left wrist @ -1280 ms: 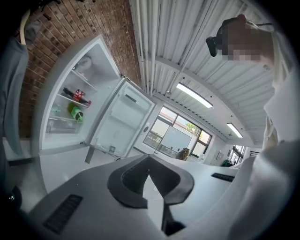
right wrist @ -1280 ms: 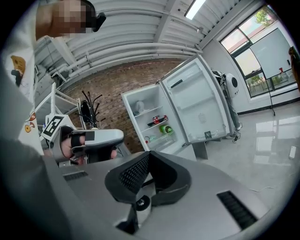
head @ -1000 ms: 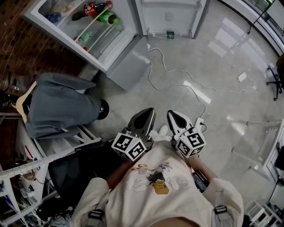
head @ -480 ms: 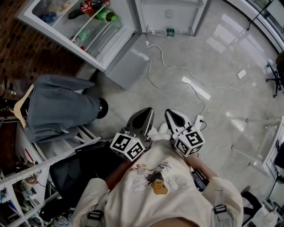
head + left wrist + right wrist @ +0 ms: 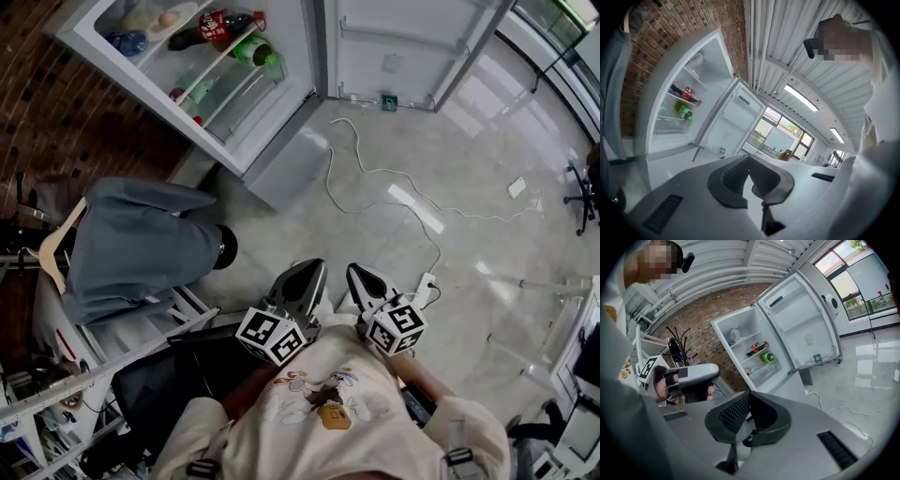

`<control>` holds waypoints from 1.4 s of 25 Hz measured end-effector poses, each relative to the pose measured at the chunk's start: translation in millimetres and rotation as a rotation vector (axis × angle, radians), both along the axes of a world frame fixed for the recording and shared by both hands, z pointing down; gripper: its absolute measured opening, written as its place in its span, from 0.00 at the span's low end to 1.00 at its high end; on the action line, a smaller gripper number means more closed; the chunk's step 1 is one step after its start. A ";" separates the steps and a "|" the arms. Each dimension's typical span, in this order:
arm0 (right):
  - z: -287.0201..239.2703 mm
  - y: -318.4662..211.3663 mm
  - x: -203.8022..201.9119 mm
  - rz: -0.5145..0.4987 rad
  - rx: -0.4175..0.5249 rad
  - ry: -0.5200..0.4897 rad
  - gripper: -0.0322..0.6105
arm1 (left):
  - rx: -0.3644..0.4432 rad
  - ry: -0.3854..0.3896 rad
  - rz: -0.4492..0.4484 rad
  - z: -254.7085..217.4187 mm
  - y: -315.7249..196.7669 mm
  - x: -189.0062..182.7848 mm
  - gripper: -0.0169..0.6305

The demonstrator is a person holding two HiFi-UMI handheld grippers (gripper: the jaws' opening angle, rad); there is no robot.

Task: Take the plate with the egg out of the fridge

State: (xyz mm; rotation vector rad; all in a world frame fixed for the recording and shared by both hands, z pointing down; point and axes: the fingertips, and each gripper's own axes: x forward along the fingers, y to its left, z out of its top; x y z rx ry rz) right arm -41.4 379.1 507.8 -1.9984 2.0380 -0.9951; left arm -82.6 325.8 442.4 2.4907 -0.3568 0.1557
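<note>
Fridge [image 5: 281, 155] stands open at the upper left of the head view. The plate with the egg [image 5: 161, 21] sits on its top shelf, untouched. We hold the left gripper [image 5: 305, 272] and right gripper [image 5: 364, 277] at lower centre, both clenched on nothing and well apart from the plate. We judge that approach, grasp and withdrawal all remain.

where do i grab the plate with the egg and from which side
Probably the near rim of the plate, the edge facing the open door, coming in level from the front. It lies flat high in the fridge with the egg on it, so a level rim pinch should keep the egg from rolling.
</note>
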 end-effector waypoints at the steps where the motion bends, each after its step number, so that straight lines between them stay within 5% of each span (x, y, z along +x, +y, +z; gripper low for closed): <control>1: 0.1 -9.8 -4.5 -0.008 -0.006 0.000 0.06 | 0.001 -0.001 -0.006 -1.4 -9.9 -4.4 0.04; 11: -1.2 -100.3 -55.3 -0.116 -0.015 0.034 0.06 | 0.042 0.012 -0.064 -10.6 -100.7 -55.1 0.04; 18: -4.3 -134.2 -81.3 -0.114 0.019 0.000 0.06 | 0.056 0.004 -0.018 -2.8 -128.7 -77.9 0.04; 27: -4.1 -154.7 -39.5 0.053 0.027 -0.036 0.06 | 0.073 0.009 0.005 -7.1 -156.6 -55.9 0.04; 35: 2.4 -194.1 -6.3 0.024 0.085 -0.090 0.06 | 0.095 -0.021 -0.033 -5.1 -188.9 -24.2 0.04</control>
